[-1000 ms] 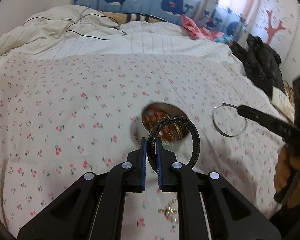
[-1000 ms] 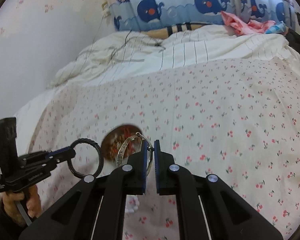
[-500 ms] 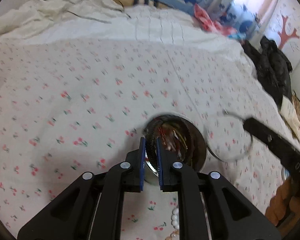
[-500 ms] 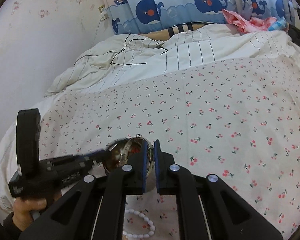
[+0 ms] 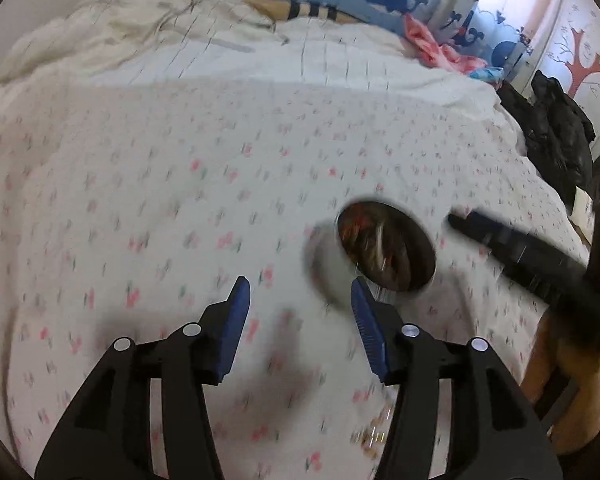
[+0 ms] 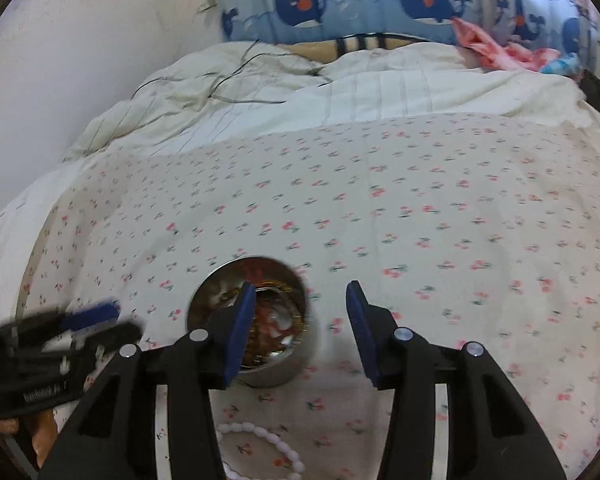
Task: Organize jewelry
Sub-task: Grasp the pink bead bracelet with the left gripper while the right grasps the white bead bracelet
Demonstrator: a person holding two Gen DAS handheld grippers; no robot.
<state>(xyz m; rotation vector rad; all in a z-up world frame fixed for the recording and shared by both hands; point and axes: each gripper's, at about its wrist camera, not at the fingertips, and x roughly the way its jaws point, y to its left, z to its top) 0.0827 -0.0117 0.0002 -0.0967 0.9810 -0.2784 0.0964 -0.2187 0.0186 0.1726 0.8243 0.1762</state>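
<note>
A round metal bowl (image 5: 332, 284) full of tangled jewelry (image 5: 384, 248) stands on the cherry-print bedsheet. In the right wrist view the bowl (image 6: 300, 356) sits just behind my left finger. My left gripper (image 5: 300, 300) is open and empty, just left of the bowl. My right gripper (image 6: 300, 304) is open and empty above the bowl; it also shows in the left wrist view (image 5: 512, 248). A white bead bracelet (image 6: 260, 444) lies in front of the bowl. Small gold pieces (image 5: 374, 436) lie on the sheet.
A rumpled white duvet (image 6: 340, 92) with thin cables lies behind the sheet. Whale-print curtains (image 6: 380, 4) hang at the back. Black clothing (image 5: 556, 128) is piled at the bed's right edge. The left gripper shows in the right wrist view (image 6: 60, 340).
Both grippers have opened. The black braided bangle has left my left gripper and the silver hoop my right one; both are out of sight. The left gripper has shifted left of the bowl.
</note>
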